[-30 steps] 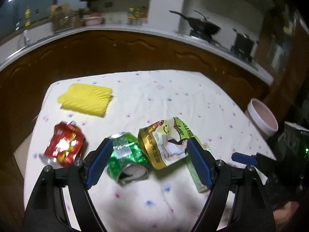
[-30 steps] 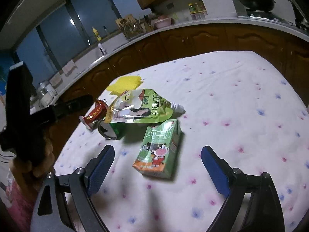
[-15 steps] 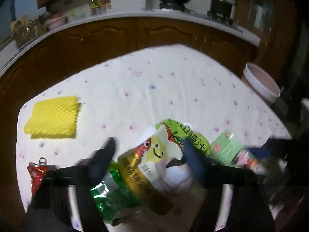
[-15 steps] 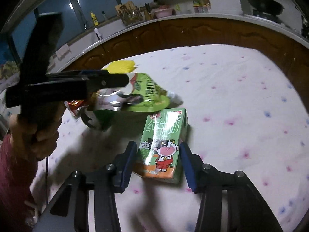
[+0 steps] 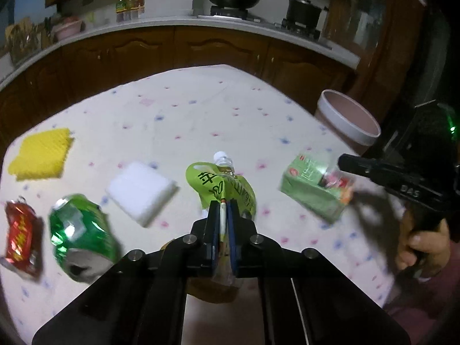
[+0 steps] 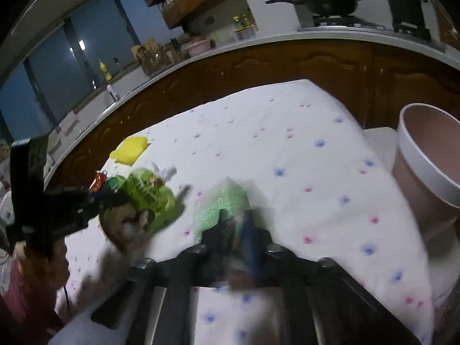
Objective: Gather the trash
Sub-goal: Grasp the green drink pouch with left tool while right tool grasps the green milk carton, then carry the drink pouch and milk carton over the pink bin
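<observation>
My left gripper (image 5: 222, 205) is shut on a green spouted drink pouch (image 5: 224, 185) and holds it above the table; the pouch also shows blurred in the right wrist view (image 6: 149, 198). My right gripper (image 6: 238, 224) is shut on a green milk carton (image 6: 218, 207), also lifted; the carton shows in the left wrist view (image 5: 314, 191). On the flowered tablecloth (image 5: 201, 109) lie a crushed green can (image 5: 82, 230), a crushed red can (image 5: 21, 234), a white foam block (image 5: 142, 191) and a yellow foam net (image 5: 41, 153).
A pink bin with a white rim (image 6: 428, 155) stands off the table's right edge, also in the left wrist view (image 5: 349, 120). A wooden kitchen counter (image 5: 230, 46) with a wok and pot runs behind the table.
Both grippers have shut, the left on the pouch, the right on the carton, and lifted them. The white foam block under the pouch has come into view. Both views have swung toward the bin.
</observation>
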Action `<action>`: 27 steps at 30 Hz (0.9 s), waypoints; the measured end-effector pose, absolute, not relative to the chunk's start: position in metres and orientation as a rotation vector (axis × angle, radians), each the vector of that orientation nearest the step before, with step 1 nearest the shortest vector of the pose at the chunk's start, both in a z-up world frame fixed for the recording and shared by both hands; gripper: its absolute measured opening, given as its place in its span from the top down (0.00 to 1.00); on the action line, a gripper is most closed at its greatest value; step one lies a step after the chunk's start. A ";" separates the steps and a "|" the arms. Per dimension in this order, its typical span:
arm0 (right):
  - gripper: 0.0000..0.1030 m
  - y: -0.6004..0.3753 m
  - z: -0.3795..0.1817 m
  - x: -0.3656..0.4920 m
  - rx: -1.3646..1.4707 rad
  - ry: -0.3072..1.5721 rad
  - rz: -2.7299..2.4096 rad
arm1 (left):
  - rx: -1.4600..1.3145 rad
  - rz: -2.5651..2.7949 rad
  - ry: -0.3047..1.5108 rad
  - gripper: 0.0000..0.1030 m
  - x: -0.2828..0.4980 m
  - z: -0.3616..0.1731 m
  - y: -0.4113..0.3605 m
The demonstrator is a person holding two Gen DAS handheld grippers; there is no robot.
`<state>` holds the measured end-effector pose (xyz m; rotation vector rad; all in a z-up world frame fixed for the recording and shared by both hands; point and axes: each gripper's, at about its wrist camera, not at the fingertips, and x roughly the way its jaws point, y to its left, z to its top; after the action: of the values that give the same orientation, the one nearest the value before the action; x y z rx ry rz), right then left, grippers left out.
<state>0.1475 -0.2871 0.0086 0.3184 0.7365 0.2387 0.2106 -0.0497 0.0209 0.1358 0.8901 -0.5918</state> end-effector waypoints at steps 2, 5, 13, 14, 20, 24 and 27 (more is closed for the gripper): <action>0.98 -0.290 0.009 0.147 0.303 0.731 0.229 | 0.121 -0.582 0.888 0.96 0.207 0.021 -0.055; 0.91 -0.295 0.004 0.149 0.356 0.751 0.261 | 0.049 -0.570 0.905 0.96 0.204 0.022 -0.053; 0.25 -0.272 -0.001 0.147 0.312 0.765 0.301 | -0.097 -0.502 0.884 0.96 0.189 0.028 -0.029; 0.25 -0.268 -0.003 0.148 0.293 0.769 0.303 | -0.108 -0.499 0.877 0.96 0.187 0.030 -0.027; 0.54 -0.249 -0.024 0.168 0.177 0.858 0.233 | -0.135 -0.495 0.852 0.96 0.181 0.034 -0.020; 0.56 -0.255 -0.022 0.162 0.178 0.826 0.231 | -0.156 -0.506 0.840 0.96 0.181 0.036 -0.025; 0.56 -0.270 -0.012 0.152 0.211 0.784 0.224 | -0.166 -0.523 0.828 0.96 0.180 0.037 -0.034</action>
<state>0.1521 -0.2704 -0.0124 0.2109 0.7838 0.2239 0.1801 -0.0344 0.0374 -0.1664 0.8278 -0.5231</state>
